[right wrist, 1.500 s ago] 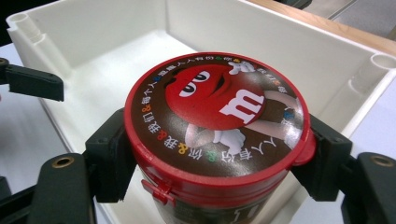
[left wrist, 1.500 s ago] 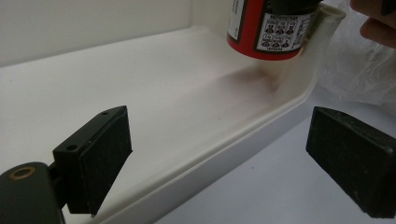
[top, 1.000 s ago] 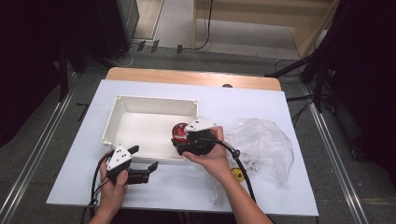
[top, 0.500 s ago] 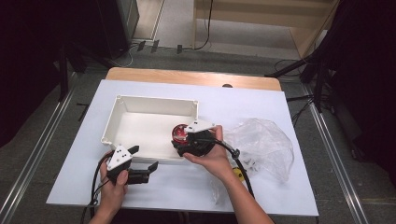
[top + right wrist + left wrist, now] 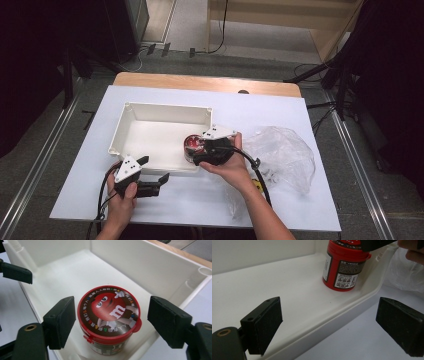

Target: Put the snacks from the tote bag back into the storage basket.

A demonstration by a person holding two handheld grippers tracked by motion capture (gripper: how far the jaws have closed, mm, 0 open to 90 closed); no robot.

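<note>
The red candy tub (image 5: 109, 321) stands upright on the floor of the white plastic bin (image 5: 150, 112), in the near right corner, touching or almost touching the near wall. Its long axis is vertical. Its round printed lid faces up at my right gripper (image 5: 111, 322), which hangs directly above it; the fingers (image 5: 61, 320) flank the lid on either side, spread wider than the tub and not pressing it, and they have just been opening a little further. I judge this hand far the nearer, so any lift or release turns on it. The tub is a smooth, rigid cylinder with a glossy label and a small tab on the lid rim. My left gripper (image 5: 150, 182) rests on the white tabletop (image 5: 300, 115) just outside the bin's near wall, fingers (image 5: 265, 322) released and empty, aimed along that rim. A crumpled clear plastic bag (image 5: 282, 155) lies right of the bin.
</note>
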